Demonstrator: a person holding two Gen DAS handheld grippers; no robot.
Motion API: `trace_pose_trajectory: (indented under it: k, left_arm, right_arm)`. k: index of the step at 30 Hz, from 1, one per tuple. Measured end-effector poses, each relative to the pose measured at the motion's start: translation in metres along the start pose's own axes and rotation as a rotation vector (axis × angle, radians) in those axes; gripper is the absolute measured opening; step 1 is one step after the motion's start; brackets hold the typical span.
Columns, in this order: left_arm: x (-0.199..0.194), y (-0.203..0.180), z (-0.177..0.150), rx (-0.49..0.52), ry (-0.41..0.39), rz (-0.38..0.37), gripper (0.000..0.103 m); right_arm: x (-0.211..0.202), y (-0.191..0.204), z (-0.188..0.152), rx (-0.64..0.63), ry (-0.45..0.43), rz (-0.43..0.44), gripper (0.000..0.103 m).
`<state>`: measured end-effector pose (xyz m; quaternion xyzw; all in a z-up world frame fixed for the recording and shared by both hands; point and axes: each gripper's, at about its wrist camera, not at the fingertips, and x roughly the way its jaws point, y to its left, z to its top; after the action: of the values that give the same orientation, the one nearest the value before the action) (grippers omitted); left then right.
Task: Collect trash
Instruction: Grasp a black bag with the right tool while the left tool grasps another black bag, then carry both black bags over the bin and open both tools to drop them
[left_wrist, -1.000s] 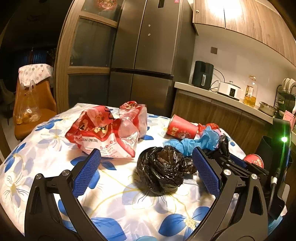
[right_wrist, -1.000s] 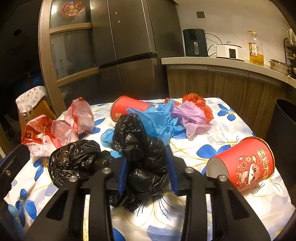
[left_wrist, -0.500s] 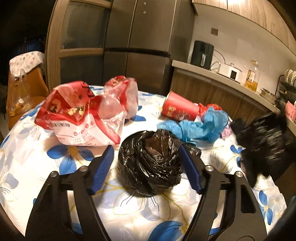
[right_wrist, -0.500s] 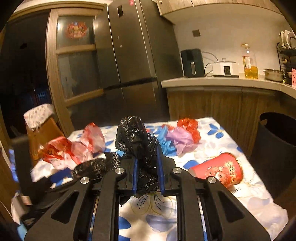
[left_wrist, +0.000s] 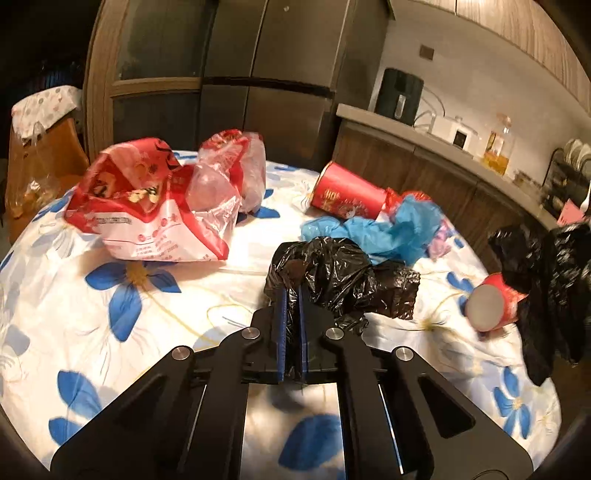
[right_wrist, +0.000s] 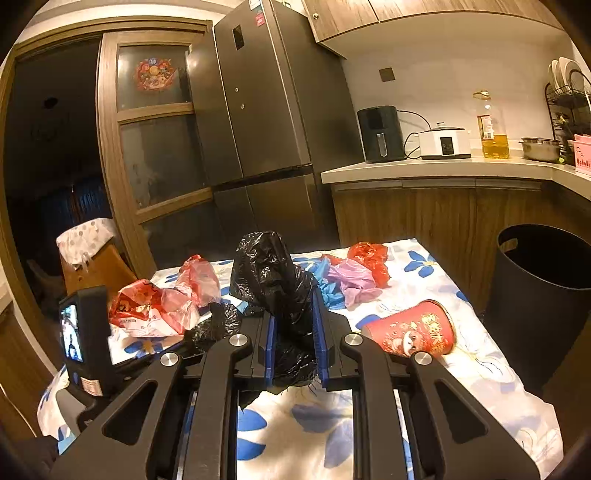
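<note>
My left gripper (left_wrist: 291, 295) is shut on a crumpled black plastic bag (left_wrist: 332, 273) that lies on the flowered tablecloth (left_wrist: 110, 332). My right gripper (right_wrist: 295, 317) is shut on a second black plastic bag (right_wrist: 271, 269) and holds it up above the table; that bag also hangs at the right in the left wrist view (left_wrist: 546, 280). A black trash bin (right_wrist: 543, 295) stands on the floor to the right of the table.
On the table lie a red and white plastic bag (left_wrist: 147, 206), a red paper cup (left_wrist: 345, 194), blue plastic (left_wrist: 388, 229), a second red cup (right_wrist: 410, 330), and purple (right_wrist: 351, 277) and red wrappers (right_wrist: 369, 254). A fridge (right_wrist: 266, 110) and a kitchen counter (right_wrist: 443, 166) stand behind.
My left gripper has closed on the black bag on the table. My right gripper has lifted its black bag higher and moved it to the right, toward the bin.
</note>
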<state>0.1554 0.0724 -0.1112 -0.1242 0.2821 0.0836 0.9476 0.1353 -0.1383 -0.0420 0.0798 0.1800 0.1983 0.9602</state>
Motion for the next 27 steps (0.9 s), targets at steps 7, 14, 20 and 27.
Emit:
trace_pose_trajectory:
  k: [7,14,20,27]
  left_arm:
    - [-0.048,-0.012,0.005,0.009,-0.089,-0.044,0.004]
    - [-0.073,-0.045,0.019,0.064,-0.149,-0.088,0.004]
    - [-0.078,-0.095,0.033,0.13,-0.169,-0.18,0.004]
    - [-0.074,-0.169,0.047,0.208,-0.197,-0.293,0.004]
  right_arm:
    - [-0.021,-0.011,0.002,0.015,-0.024,-0.009,0.019]
    - [-0.041,-0.029,0.009,0.035,-0.062,-0.035,0.019]
    - [-0.061,-0.059,0.022,0.037,-0.125,-0.112,0.019]
    - [-0.082,-0.109,0.041,0.049,-0.201,-0.261,0.019]
